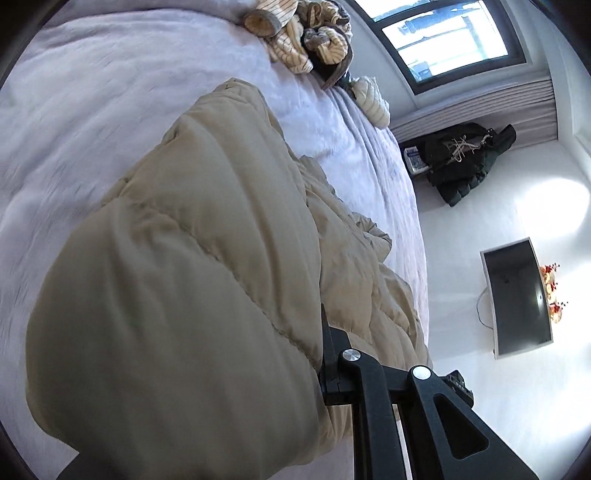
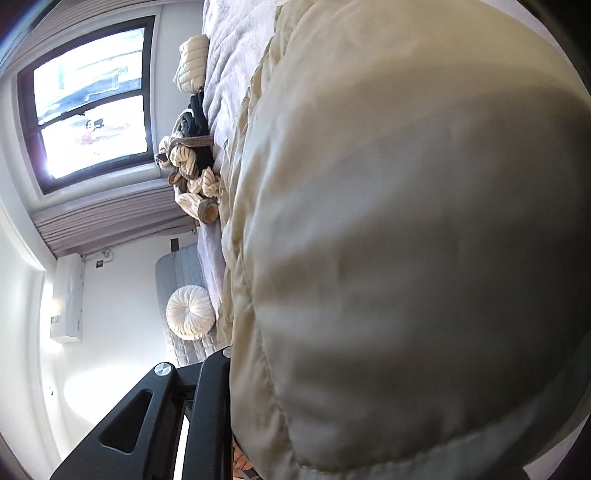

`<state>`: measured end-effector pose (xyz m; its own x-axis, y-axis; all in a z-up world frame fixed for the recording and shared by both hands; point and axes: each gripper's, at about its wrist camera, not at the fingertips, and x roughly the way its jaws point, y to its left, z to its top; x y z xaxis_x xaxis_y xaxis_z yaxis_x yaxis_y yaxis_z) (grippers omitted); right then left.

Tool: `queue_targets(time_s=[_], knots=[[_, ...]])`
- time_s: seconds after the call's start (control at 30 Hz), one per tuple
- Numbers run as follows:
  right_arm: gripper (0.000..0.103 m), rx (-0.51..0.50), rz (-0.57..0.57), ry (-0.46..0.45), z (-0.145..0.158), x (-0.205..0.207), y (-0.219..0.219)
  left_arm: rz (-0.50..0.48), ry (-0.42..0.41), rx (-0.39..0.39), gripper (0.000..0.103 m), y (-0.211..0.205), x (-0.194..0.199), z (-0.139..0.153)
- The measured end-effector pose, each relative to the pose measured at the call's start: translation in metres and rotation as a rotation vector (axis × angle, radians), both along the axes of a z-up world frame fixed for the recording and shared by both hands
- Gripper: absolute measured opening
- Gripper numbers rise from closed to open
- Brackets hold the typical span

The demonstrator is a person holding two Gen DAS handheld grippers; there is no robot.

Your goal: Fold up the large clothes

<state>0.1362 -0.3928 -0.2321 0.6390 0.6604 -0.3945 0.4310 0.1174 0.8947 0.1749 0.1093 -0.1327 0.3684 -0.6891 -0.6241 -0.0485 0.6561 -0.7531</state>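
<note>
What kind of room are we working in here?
Most likely a bedroom: a wide bed with a lilac cover, a round cream pleated cushion against its padded headboard, and a flat dark screen on the white wall.

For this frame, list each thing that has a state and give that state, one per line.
beige puffer coat: bunched on the bed, not yet folded flat
left gripper: fingertips hidden behind the coat, open or shut unclear
right gripper: fingertips hidden behind the coat, unclear
striped garment: crumpled in a heap
black jacket: lying on the floor
wall screen: off
</note>
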Motion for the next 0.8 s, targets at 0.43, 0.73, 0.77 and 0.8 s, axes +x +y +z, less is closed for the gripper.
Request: queue_targets(time_s=[0.43,0.73,0.77,0.8], knots=[[0.022,0.006,-0.025,0.075,-0.010,-0.130,0.035,-0.134,0.120,0.064,0.017,0.075,-0.139,-0.034],[0.043,-0.054,-0.053,0.172,-0.034,-0.139,0.032,-0.124,0.206,0.239,0.058,0.089,-0.154,-0.058],[0.046,-0.074,-0.052,0.192,-0.032,-0.138,0.031,-0.123,0.214,0.251,0.058,0.093,-0.157,-0.057],[0.048,-0.088,-0.050,0.205,-0.027,-0.138,0.029,-0.129,0.227,0.265,0.058,0.099,-0.160,-0.054]])
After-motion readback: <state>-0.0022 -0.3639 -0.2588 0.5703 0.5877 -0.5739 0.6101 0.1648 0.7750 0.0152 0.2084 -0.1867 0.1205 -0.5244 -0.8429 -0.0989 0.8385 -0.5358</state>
